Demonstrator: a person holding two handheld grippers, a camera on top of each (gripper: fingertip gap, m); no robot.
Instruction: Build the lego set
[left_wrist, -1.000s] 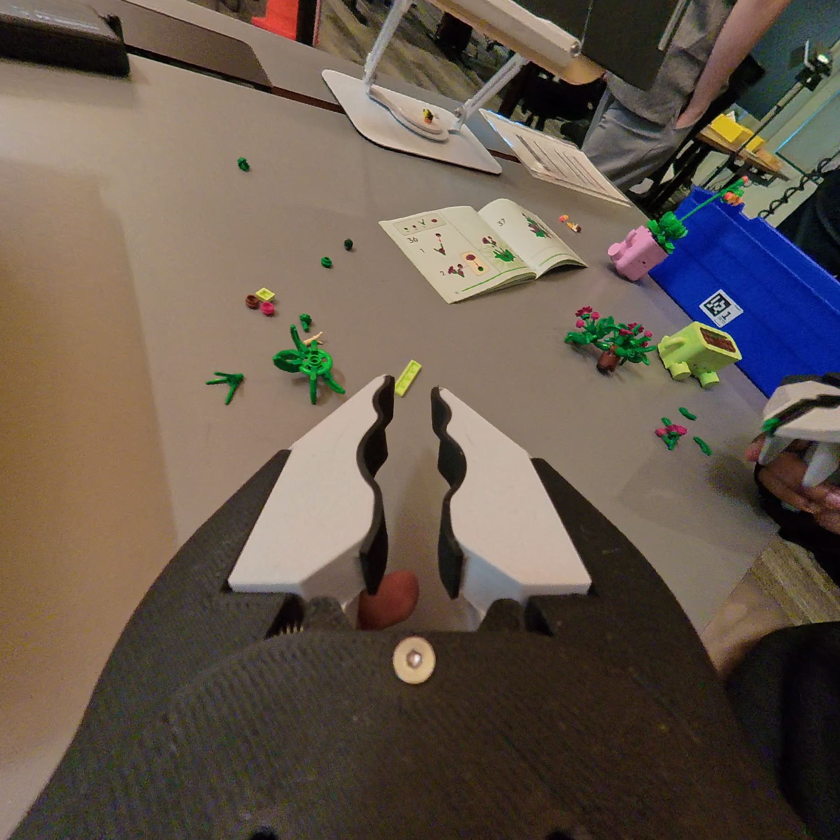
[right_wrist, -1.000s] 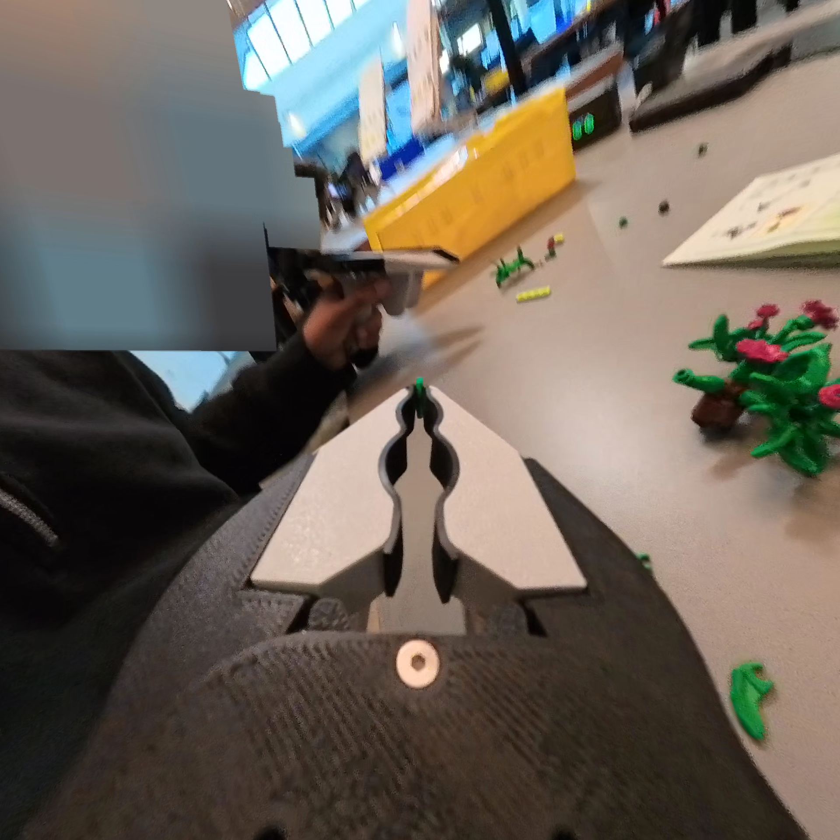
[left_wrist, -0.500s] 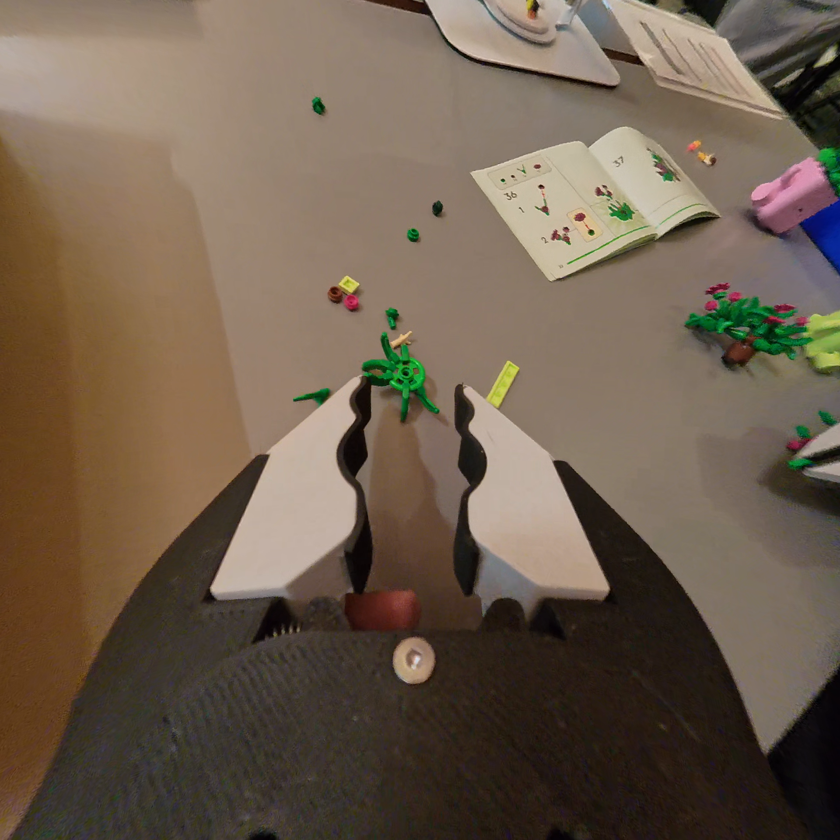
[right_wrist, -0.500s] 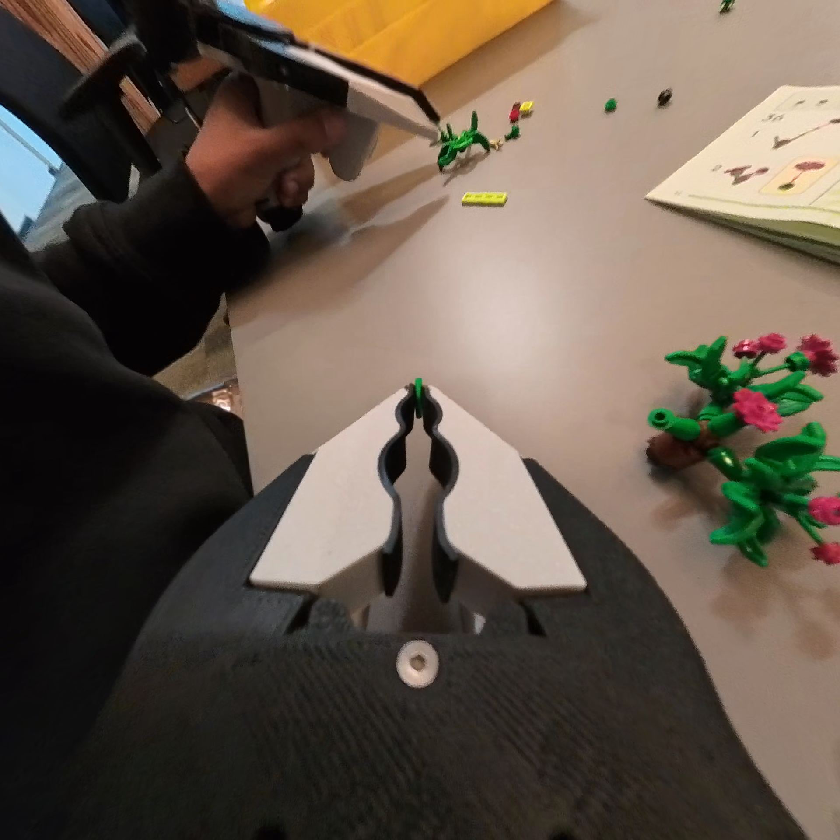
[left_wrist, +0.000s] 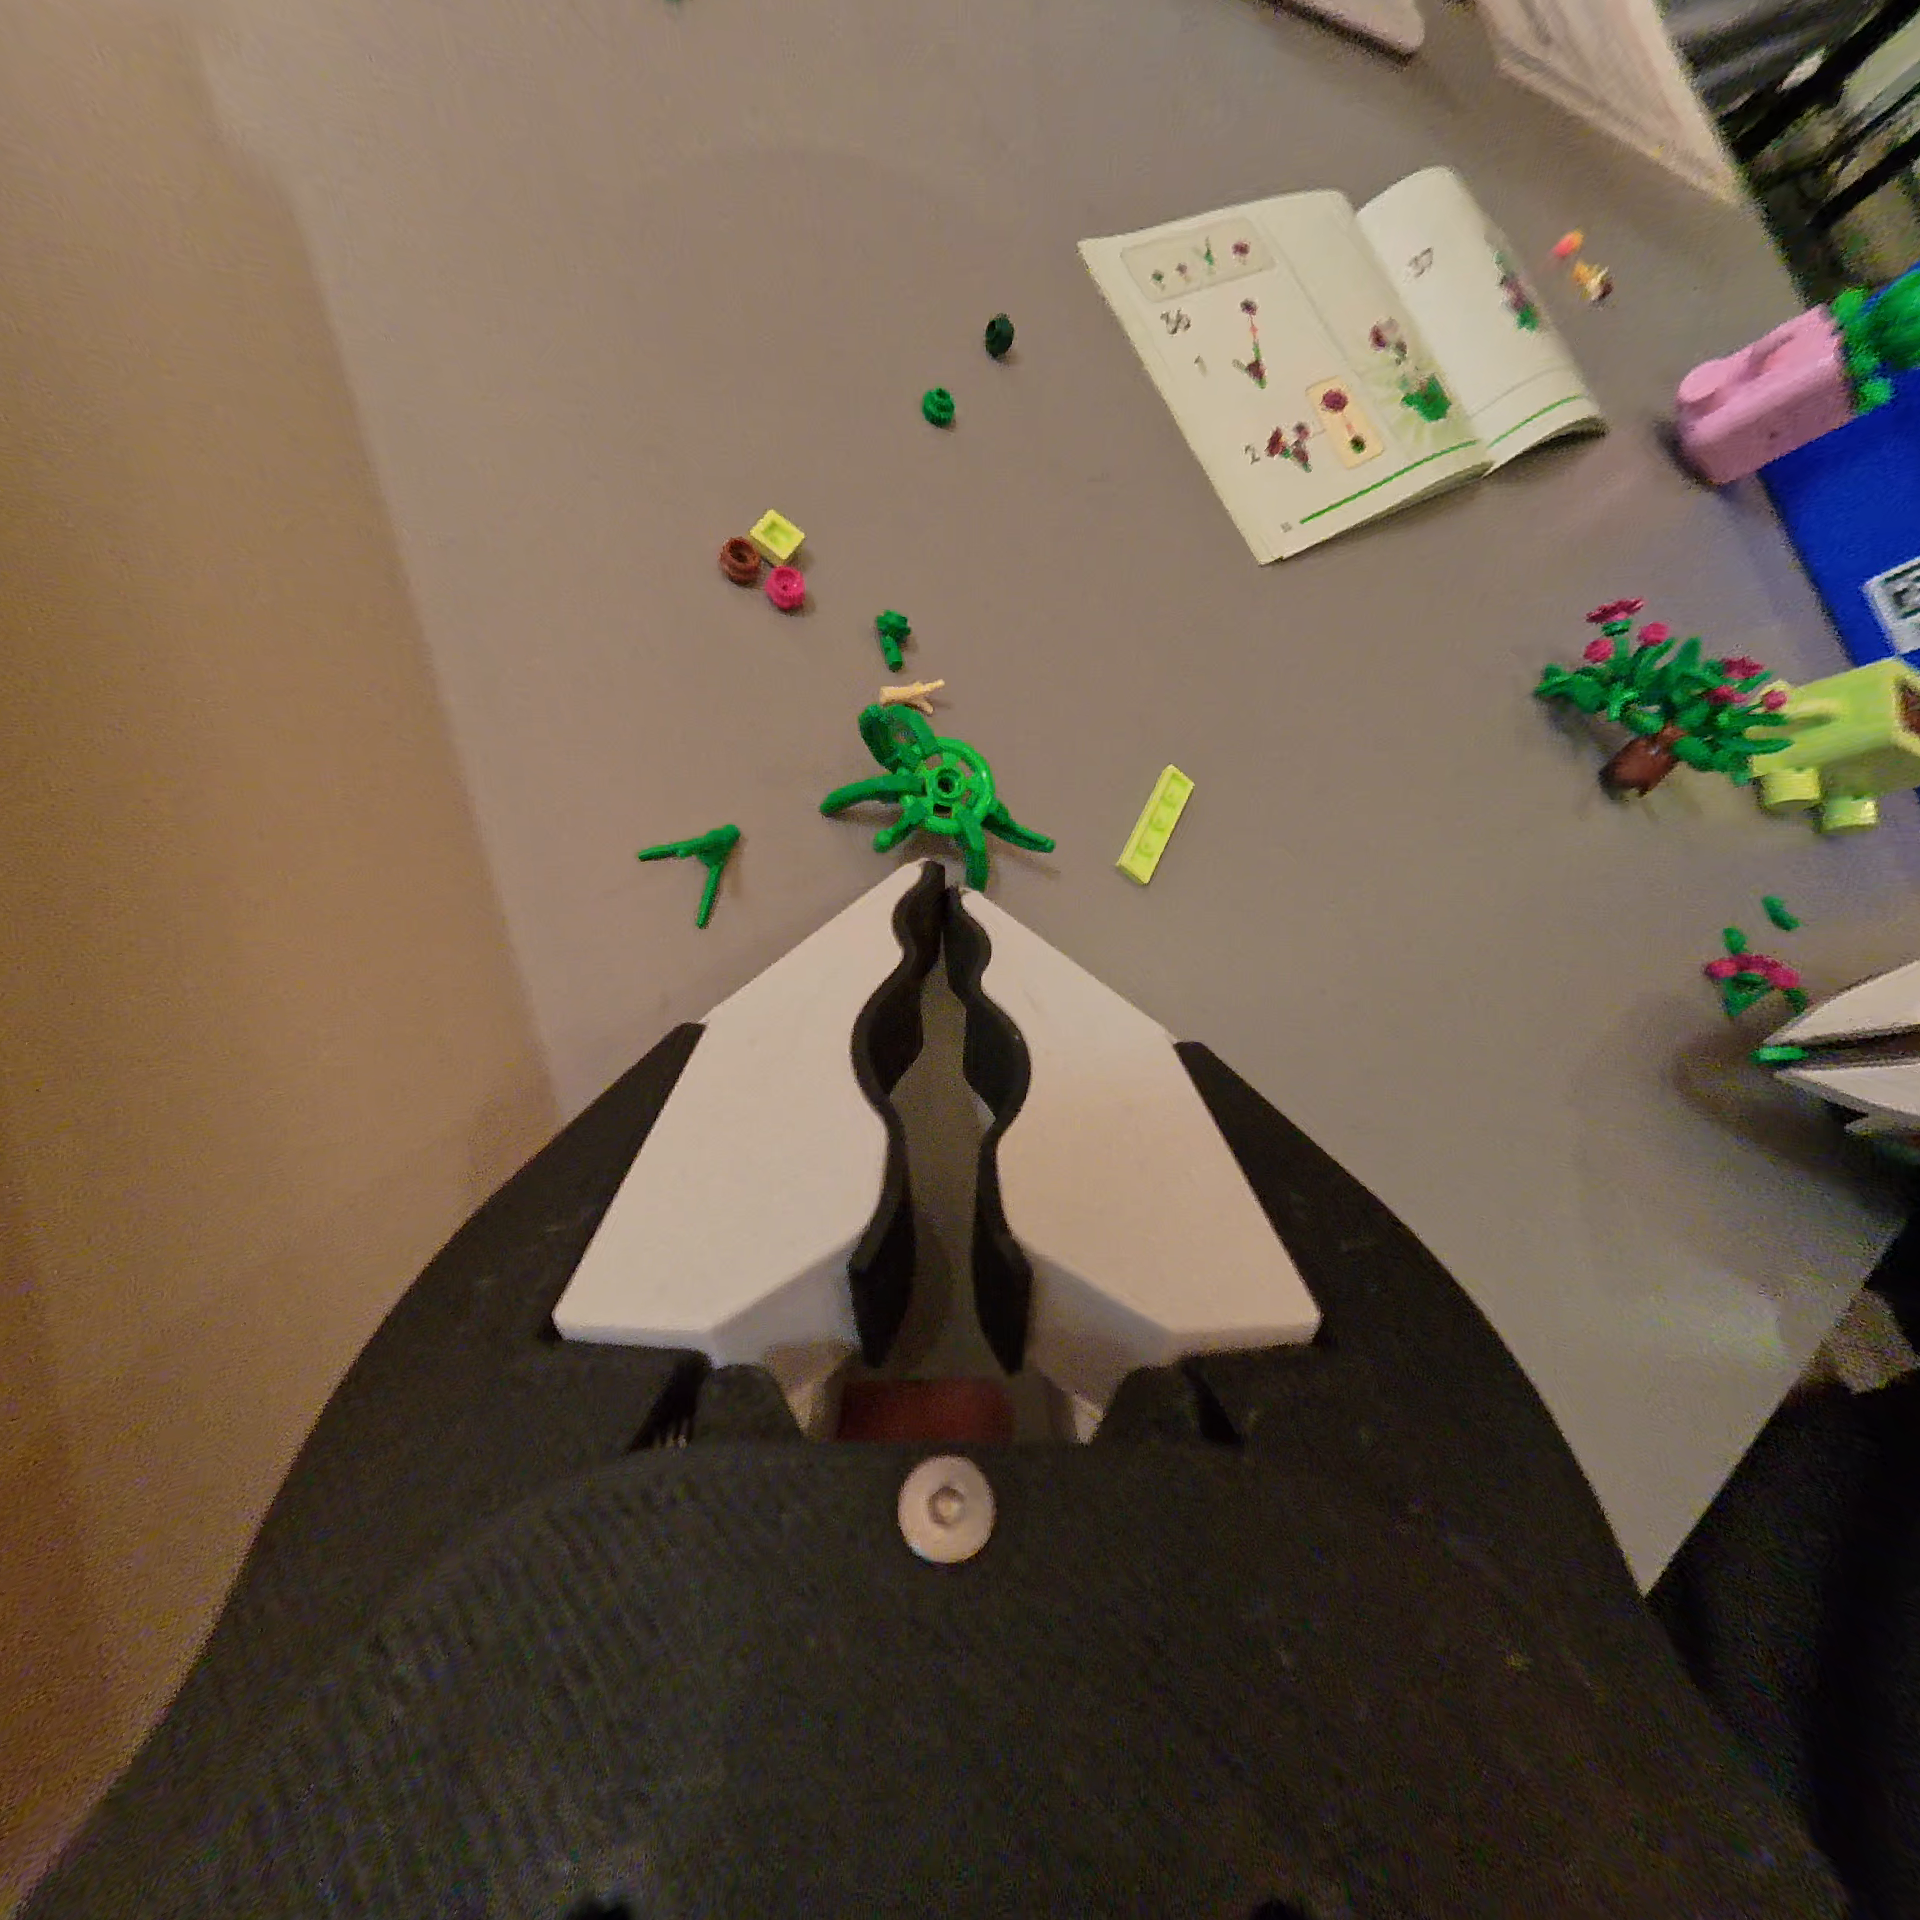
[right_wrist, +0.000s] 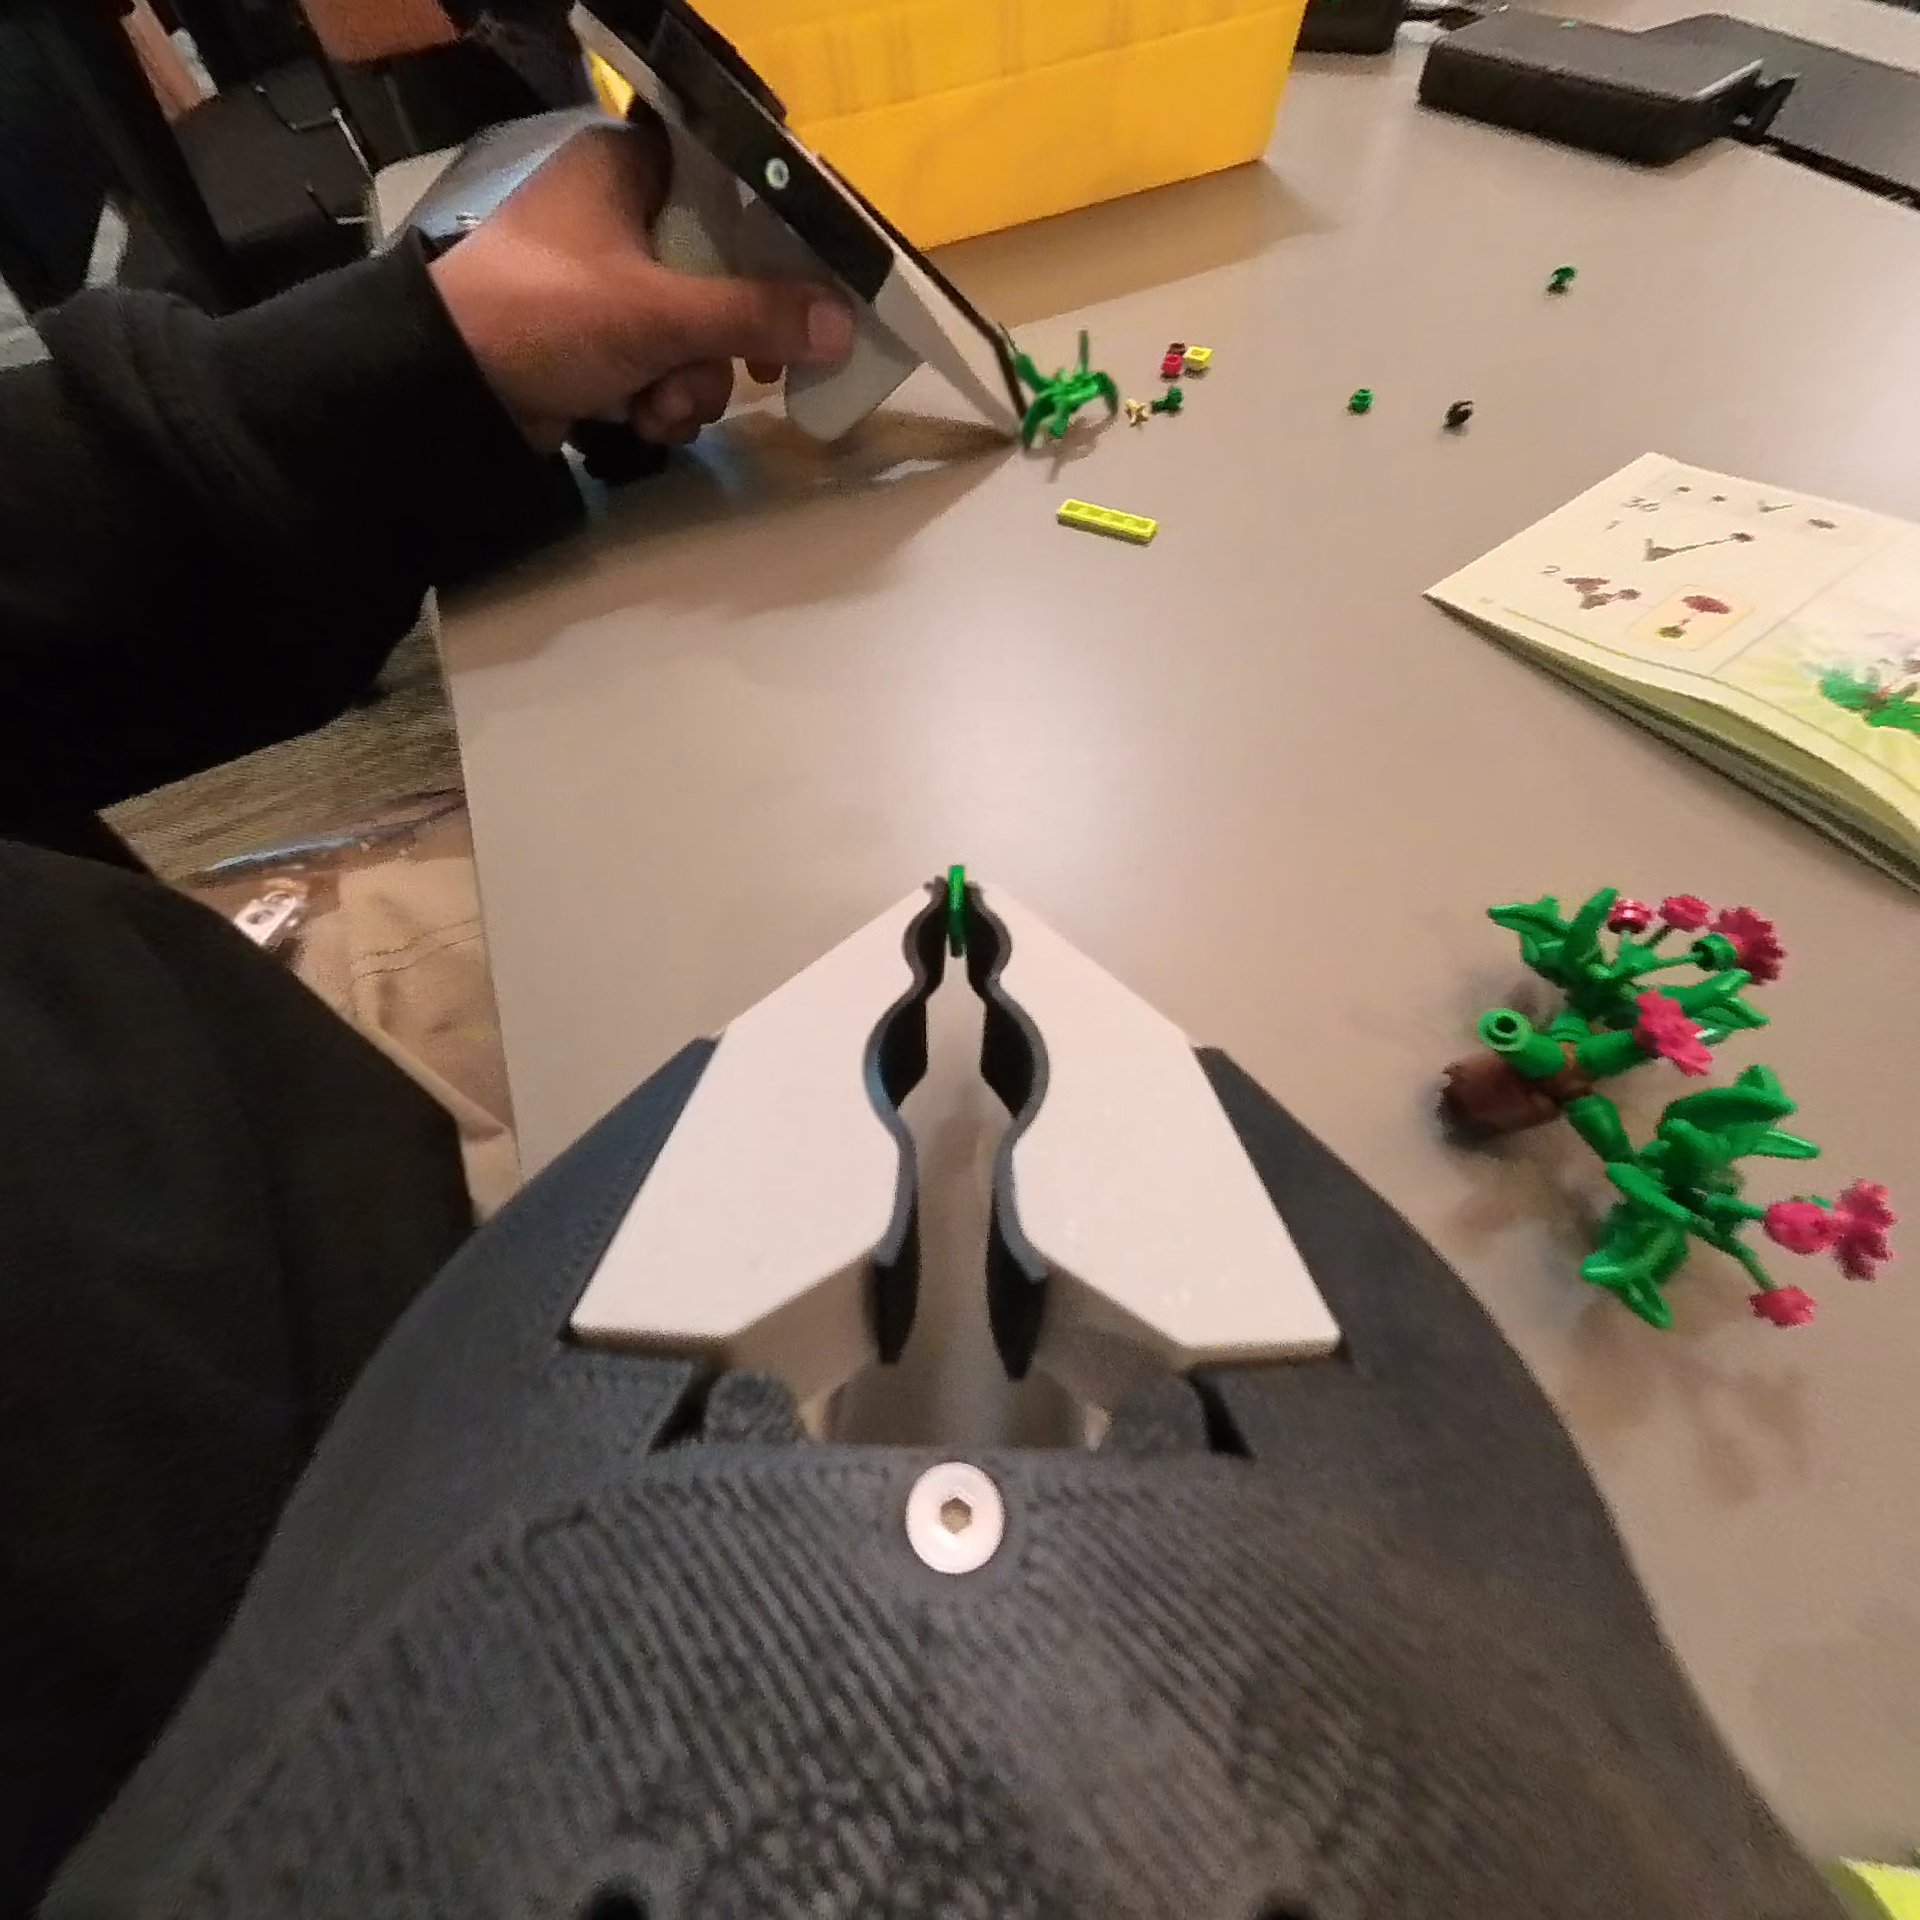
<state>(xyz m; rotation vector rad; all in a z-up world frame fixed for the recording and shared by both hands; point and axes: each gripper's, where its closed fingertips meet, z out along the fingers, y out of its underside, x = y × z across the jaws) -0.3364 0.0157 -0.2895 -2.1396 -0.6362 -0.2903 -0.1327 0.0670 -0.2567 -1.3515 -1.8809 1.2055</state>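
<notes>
My left gripper (left_wrist: 940, 891) is low at the table with its tips closed at a leaf of the green spoked plant piece (left_wrist: 940, 790). In the right wrist view its tip (right_wrist: 1006, 400) touches that piece (right_wrist: 1065, 395), which sits tilted. My right gripper (right_wrist: 956, 904) is shut on a small green leaf piece (right_wrist: 956, 920) and holds it above the table. It also shows at the right edge of the left wrist view (left_wrist: 1829, 1049). A built bush with pink flowers (right_wrist: 1662, 1101) lies to its right.
An open instruction booklet (left_wrist: 1340, 364) lies farther back. A lime plate (left_wrist: 1153, 826), a green sprig (left_wrist: 701, 857) and small round pieces (left_wrist: 769, 556) lie around the plant piece. A lime pot (left_wrist: 1849, 738), pink pot (left_wrist: 1756, 400) and blue bin (left_wrist: 1860, 520) stand right. A yellow bin (right_wrist: 1039, 104) stands behind. Spacing between my two grippers at the tips: around 20 centimetres.
My left gripper moved forward and down to the green plant piece and closed from open. My right gripper stayed shut on its green leaf and swung to face the table.
</notes>
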